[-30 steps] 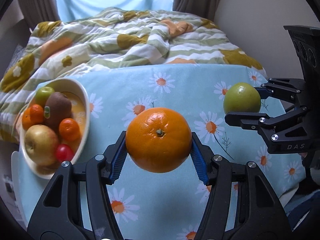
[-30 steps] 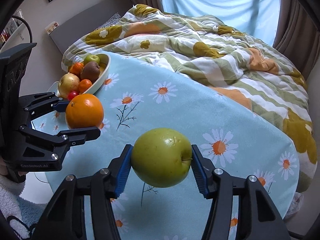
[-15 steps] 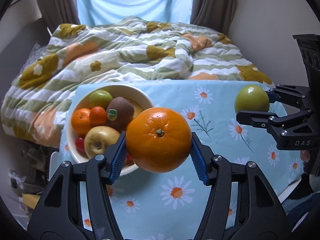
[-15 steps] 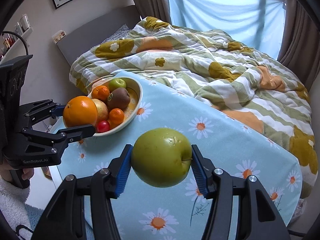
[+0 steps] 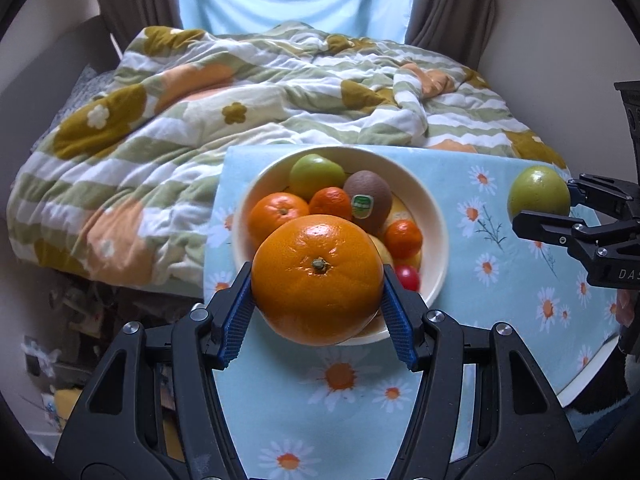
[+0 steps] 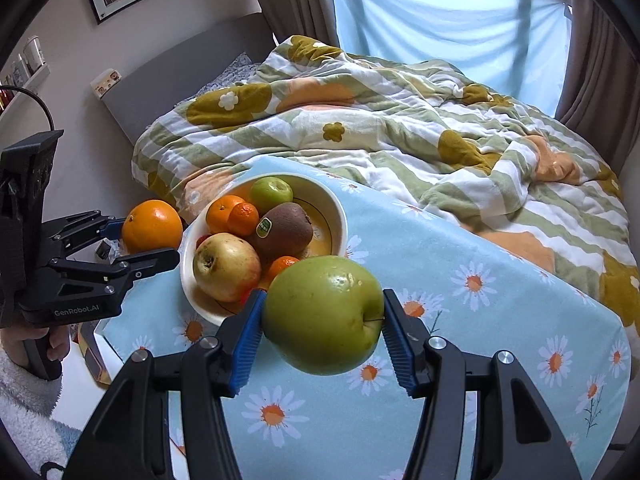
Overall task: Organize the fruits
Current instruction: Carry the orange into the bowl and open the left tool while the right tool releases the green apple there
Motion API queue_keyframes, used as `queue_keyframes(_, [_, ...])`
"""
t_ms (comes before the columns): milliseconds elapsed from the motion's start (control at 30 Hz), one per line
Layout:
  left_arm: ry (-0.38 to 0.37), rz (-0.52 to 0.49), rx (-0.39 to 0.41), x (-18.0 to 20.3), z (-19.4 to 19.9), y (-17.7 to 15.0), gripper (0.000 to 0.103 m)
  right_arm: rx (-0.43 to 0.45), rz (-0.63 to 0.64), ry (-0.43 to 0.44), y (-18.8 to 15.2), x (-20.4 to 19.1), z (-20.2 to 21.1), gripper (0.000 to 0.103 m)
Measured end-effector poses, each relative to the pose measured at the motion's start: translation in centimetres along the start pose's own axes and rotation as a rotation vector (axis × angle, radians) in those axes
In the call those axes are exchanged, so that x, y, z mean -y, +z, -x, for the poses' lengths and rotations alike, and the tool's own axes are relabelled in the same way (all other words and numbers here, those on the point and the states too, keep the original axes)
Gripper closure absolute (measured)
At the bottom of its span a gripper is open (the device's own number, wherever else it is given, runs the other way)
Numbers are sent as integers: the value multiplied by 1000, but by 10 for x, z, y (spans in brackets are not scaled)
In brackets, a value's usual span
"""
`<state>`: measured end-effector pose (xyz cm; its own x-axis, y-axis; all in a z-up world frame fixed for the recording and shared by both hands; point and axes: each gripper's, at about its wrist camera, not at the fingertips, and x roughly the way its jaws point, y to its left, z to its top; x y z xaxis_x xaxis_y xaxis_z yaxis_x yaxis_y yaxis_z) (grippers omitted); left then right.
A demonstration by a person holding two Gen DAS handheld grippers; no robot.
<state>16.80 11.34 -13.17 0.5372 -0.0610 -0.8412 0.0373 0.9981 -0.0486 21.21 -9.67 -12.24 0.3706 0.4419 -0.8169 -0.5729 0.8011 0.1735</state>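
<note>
Fruit bowl first: that round cream ceramic bowl [image 5: 434, 216] sits at the near-left corner of the daisy-print blue tablecloth [image 5: 500, 320], already loaded with a small green apple [image 5: 316, 174], a brown kiwi with a sticker [image 5: 370, 198], a few small mandarins [image 5: 278, 212], a yellow-red apple [image 6: 226, 266] and a red cherry tomato [image 5: 408, 278]. Your left gripper [image 5: 318, 300] is clamped on the big round orange [image 5: 318, 278], blue pads pressed to both its sides, and from the left wrist view that orange hangs right over the bowl's near rim, stem end facing the camera. From the right wrist view, though, the same orange looks to sit just outside the bowl's left edge, so I judge you need to carry it a touch further in, toward the bowl's centre, before letting go. Your right gripper [image 6: 324, 328] is clamped on the large green apple [image 6: 324, 314], its stem pointing sideways at the right pad, and it hovers over the cloth on the bowl's right side. The left hand is plainly the nearer one, so the orange looks due to land first. Free space in the bowl lies toward its right, far side.
</note>
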Motion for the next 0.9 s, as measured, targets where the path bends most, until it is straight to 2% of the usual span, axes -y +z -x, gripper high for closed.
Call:
queue_keyframes(300, [-46, -41, -24, -29, -28, -13, 37, -19, -52, -42, 2, -21, -27, 50])
queue_keyframes(567, [-91, -22, -18, -38, -41, -20, 37, -28, -87, -78, 5, -19, -35, 50])
queue_keyframes(800, [-117, -5, 1, -44, -44, -22, 36, -34, -87, -76, 6, -18, -38, 50])
queue_keyframes(900, [-75, -17, 10, -43, -45, -22, 19, -36, -83, -71, 6, -19, -41, 50])
